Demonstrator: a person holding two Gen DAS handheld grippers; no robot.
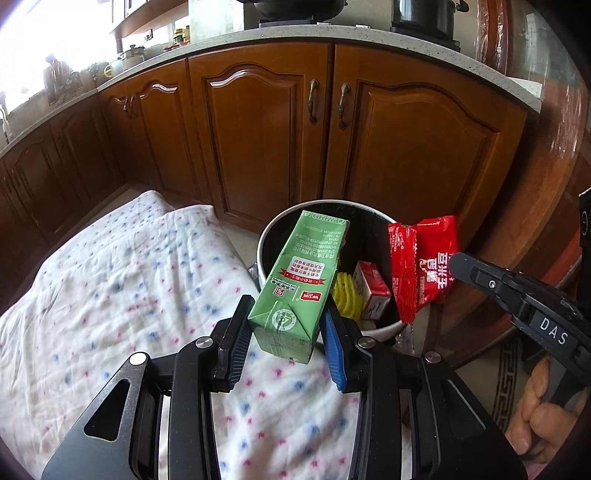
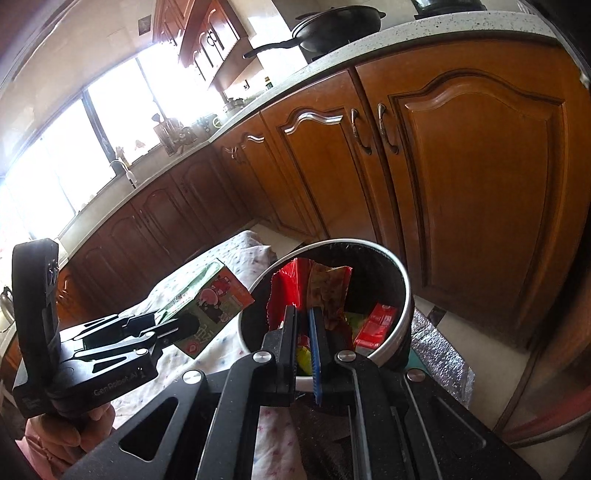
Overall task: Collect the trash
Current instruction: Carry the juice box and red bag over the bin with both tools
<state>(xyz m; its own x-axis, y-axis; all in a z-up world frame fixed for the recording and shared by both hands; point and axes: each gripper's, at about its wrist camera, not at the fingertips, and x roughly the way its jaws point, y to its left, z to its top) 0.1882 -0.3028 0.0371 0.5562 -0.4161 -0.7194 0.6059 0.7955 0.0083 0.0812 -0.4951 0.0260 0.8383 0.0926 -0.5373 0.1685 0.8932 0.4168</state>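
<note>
My left gripper [image 1: 286,325] is shut on a green drink carton [image 1: 299,280] and holds it over the near rim of a white-rimmed black bin [image 1: 262,236]. My right gripper [image 2: 303,314] is shut on a red snack wrapper [image 2: 314,288] and holds it over the same bin [image 2: 402,295]. In the left wrist view the wrapper [image 1: 424,266] hangs at the bin's right edge from the right gripper [image 1: 458,266]. In the right wrist view the left gripper [image 2: 184,325] and its carton [image 2: 210,299] sit left of the bin. A small red carton [image 1: 373,288] and yellow trash [image 1: 347,299] lie inside the bin.
A white cloth with blue and pink dots [image 1: 110,295] covers the surface left of the bin. Brown wooden cabinets [image 1: 258,129] with a speckled countertop [image 1: 295,33] stand behind. Silver foil padding [image 2: 443,354] lies on the floor right of the bin.
</note>
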